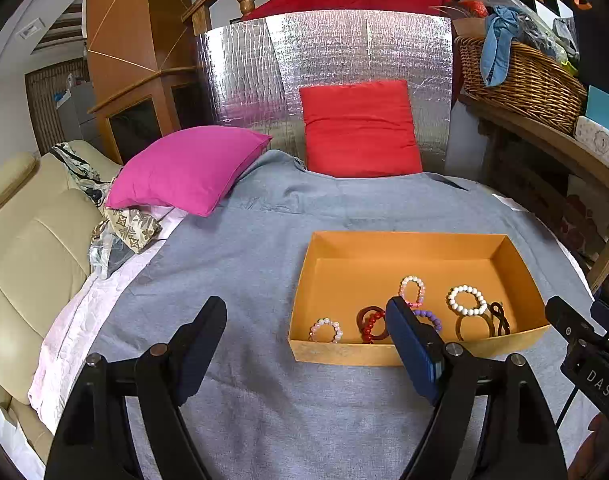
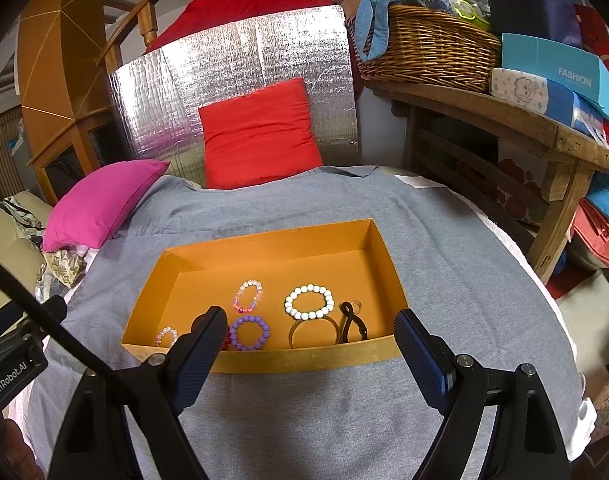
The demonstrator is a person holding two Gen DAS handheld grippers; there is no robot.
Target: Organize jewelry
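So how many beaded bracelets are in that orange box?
5, all inside the orange box: white, purple, pink-and-clear mixed, pale pink by the left corner, and red, partly hidden. A finger hides some floor, so another may lurk.

The left gripper (image 1: 306, 320) is black, with two linkage arms fixed by round silver screw heads; its fingers (image 1: 410, 346) carry dark blue ribbed pads. The right gripper (image 2: 310, 330) is built alike, its pads (image 2: 418, 350) the same blue. One black housing reads "DAS" in white, the other "GenRobot.AI", and a thin black cable crosses beside the latter marking.
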